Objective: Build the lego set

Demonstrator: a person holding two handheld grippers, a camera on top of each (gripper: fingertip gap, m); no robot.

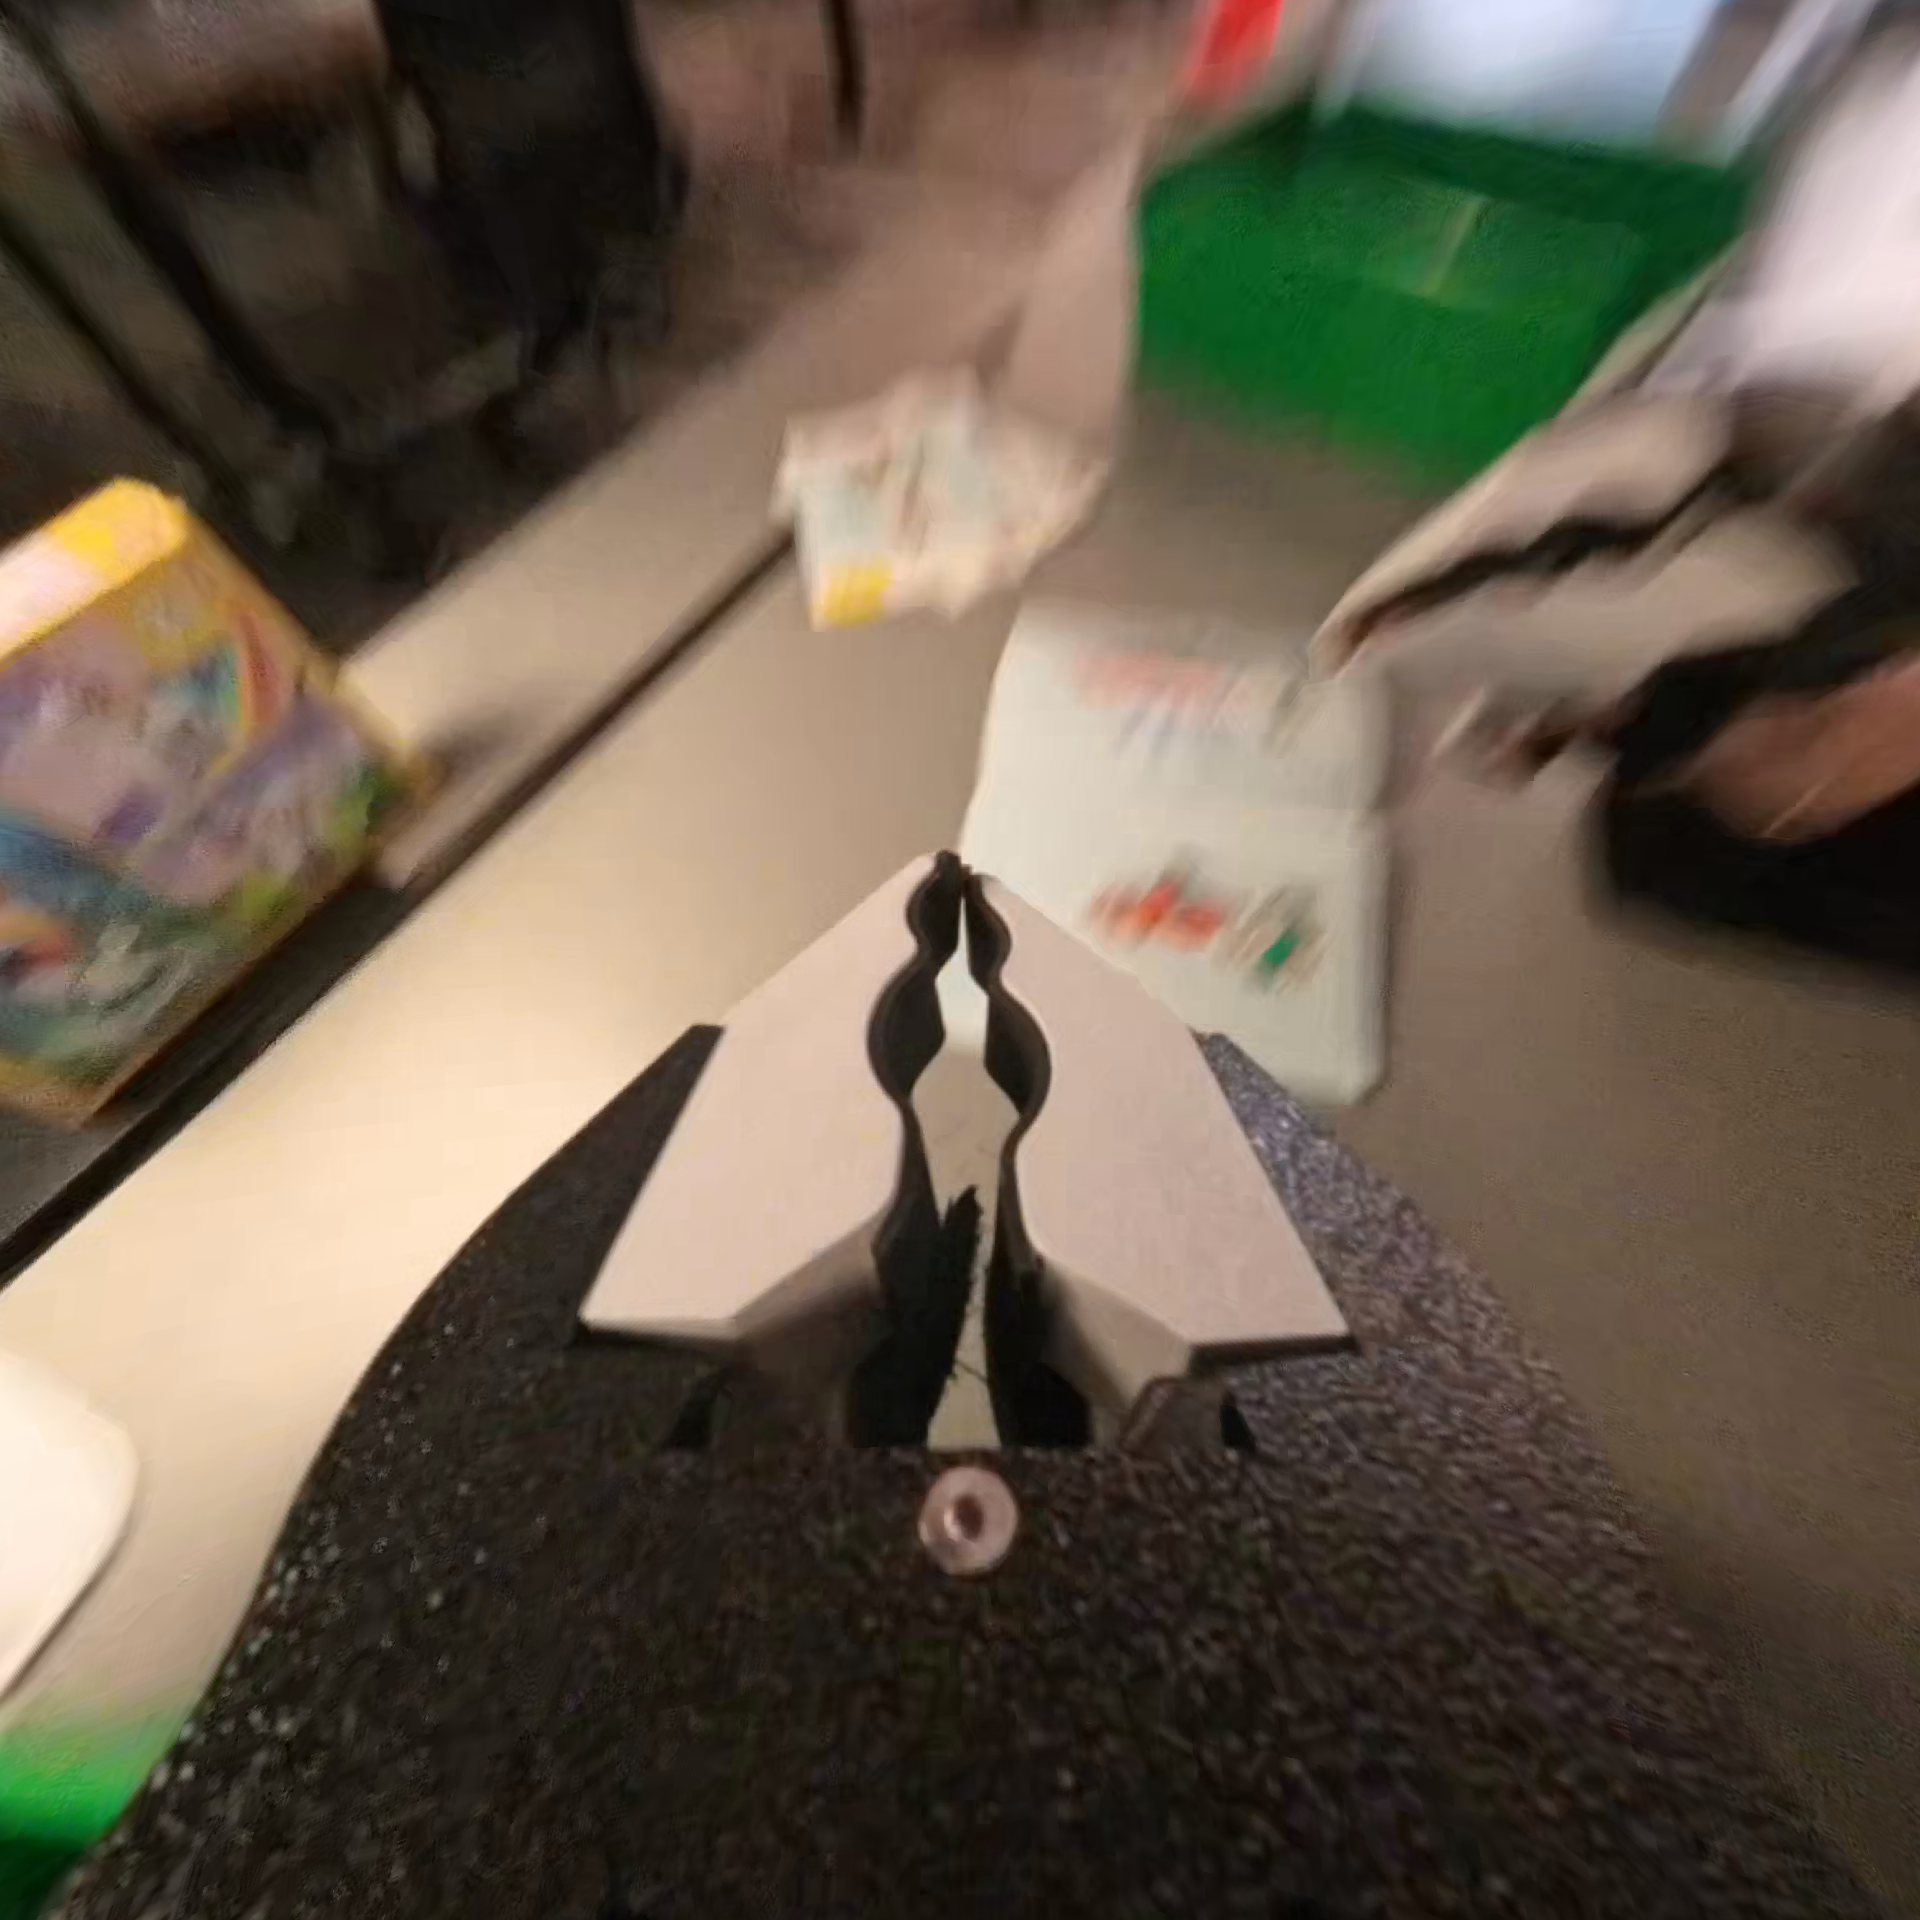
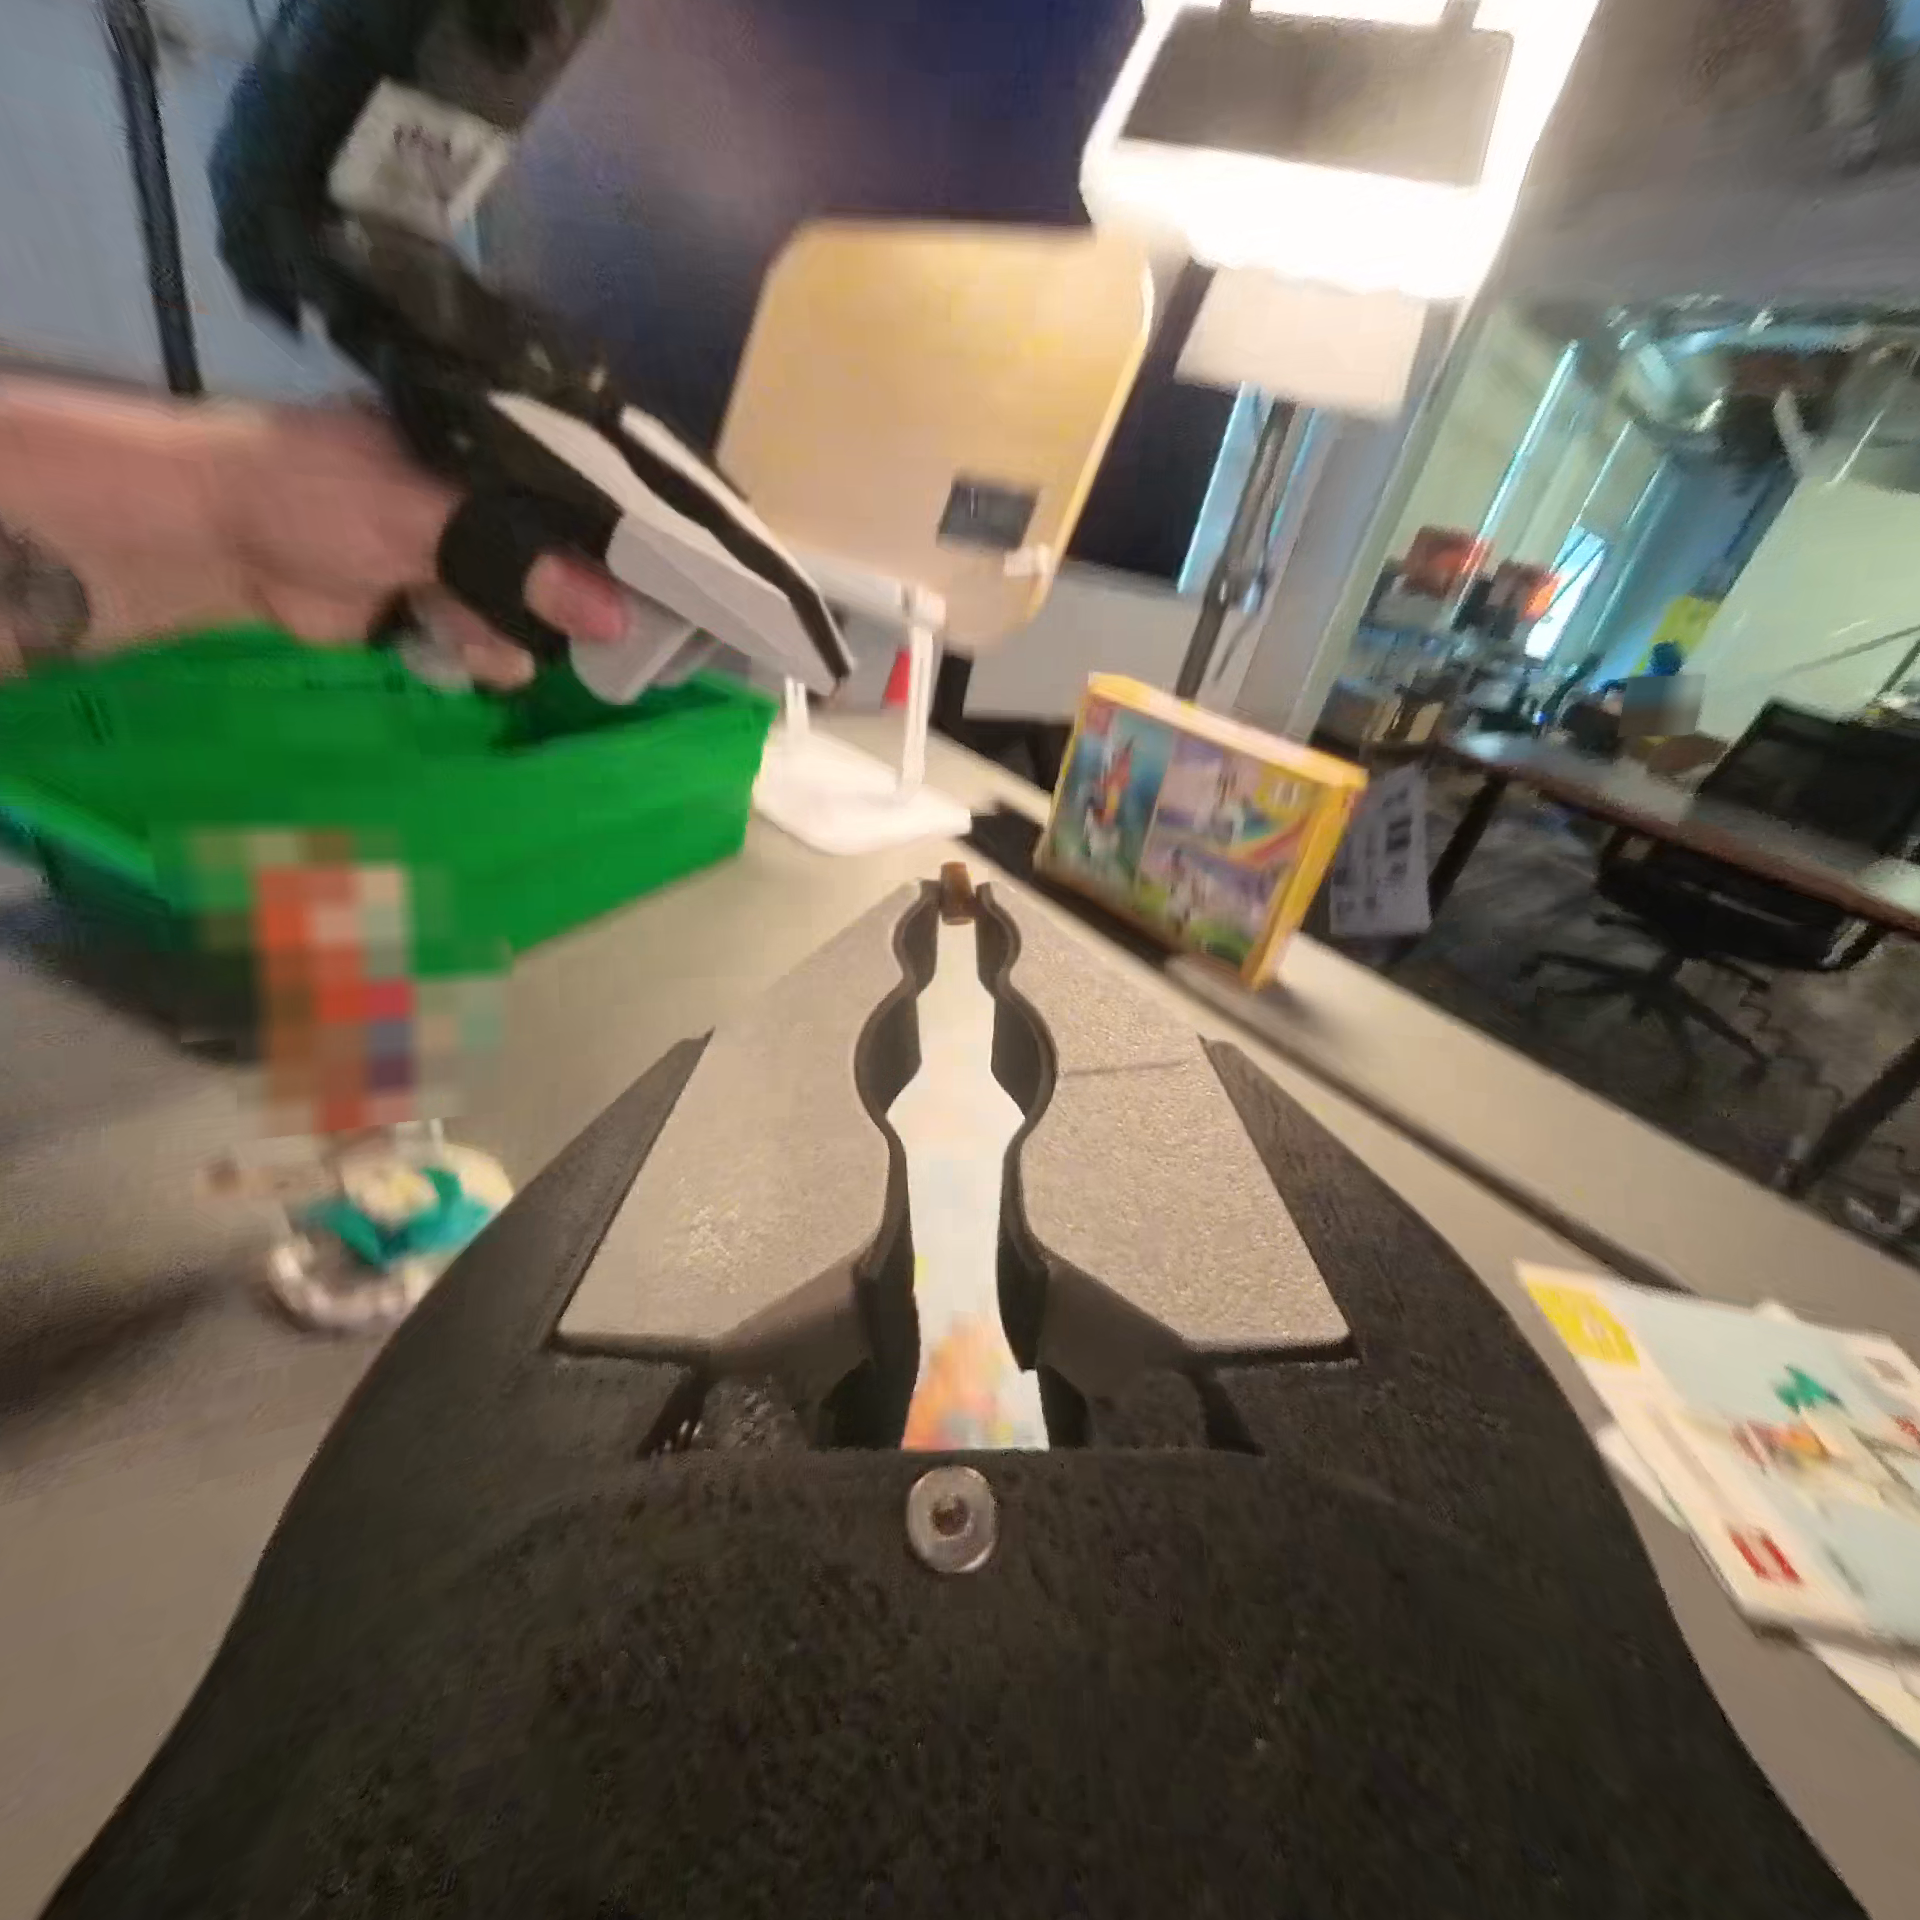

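The build seems to be near its beginning. The right tongs [image 2: 954, 896] pinch one very small brown piece [image 2: 954, 891] at their tips, in the middle of the right wrist view, above the grey tabletop [image 2: 644, 997]. No assembled model is visible in either view. In the lower left of that view lies a clear plastic bag with teal and white pieces [image 2: 390, 1226], seemingly unsorted. The green plastic bin [image 2: 634, 821] stands at the left, and the left tongs [image 2: 831, 665] hover over it.

In the left wrist view the left tongs [image 1: 958, 868] are closed almost to touching, with nothing between them that I can see. This view is strongly blurred.

A yellow-edged cardboard set box with colourful pictures [image 2: 1195, 831] stands at the right of centre, and printed instruction booklets [image 2: 1756, 1455] lie in the lower right. Their writing is too blurred to read, and one patch is covered by mosaic.
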